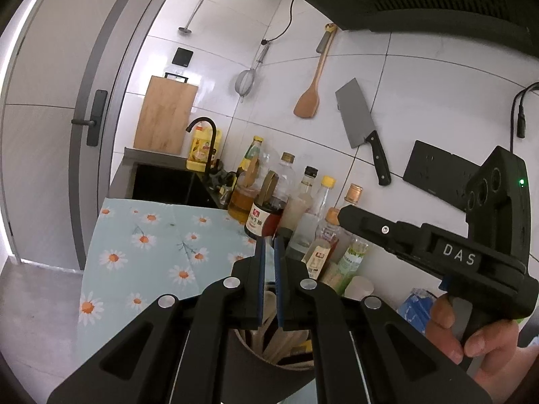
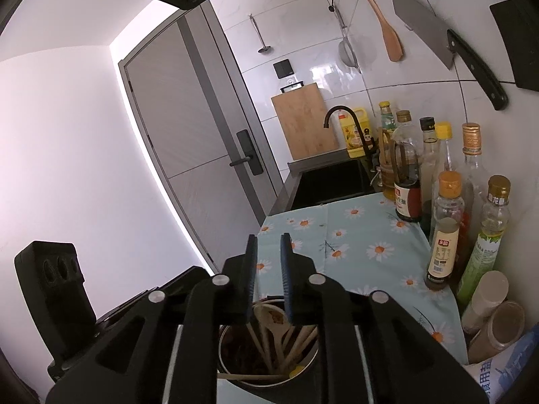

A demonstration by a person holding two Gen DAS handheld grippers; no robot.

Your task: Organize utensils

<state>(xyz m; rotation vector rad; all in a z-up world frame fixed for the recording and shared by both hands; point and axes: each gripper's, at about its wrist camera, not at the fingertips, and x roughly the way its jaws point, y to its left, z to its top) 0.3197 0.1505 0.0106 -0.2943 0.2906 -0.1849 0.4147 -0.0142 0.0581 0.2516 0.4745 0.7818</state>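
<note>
Over the dark utensil pot (image 2: 269, 367) on the flowery surface (image 2: 363, 235), both grippers. Left gripper (image 1: 269, 245) fingers nearly together, holding nothing. Right gripper (image 2: 268, 245) fingers a little apart, empty too.

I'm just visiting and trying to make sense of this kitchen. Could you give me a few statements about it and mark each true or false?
1. A cleaver hangs on the tiled wall. True.
2. The dark pot under the tools is empty. False: it holds wooden utensils.
3. The cloth has a daisy print. True.
4. The cutting board lies flat on the cloth. False: it stands against the wall behind the sink.
</note>
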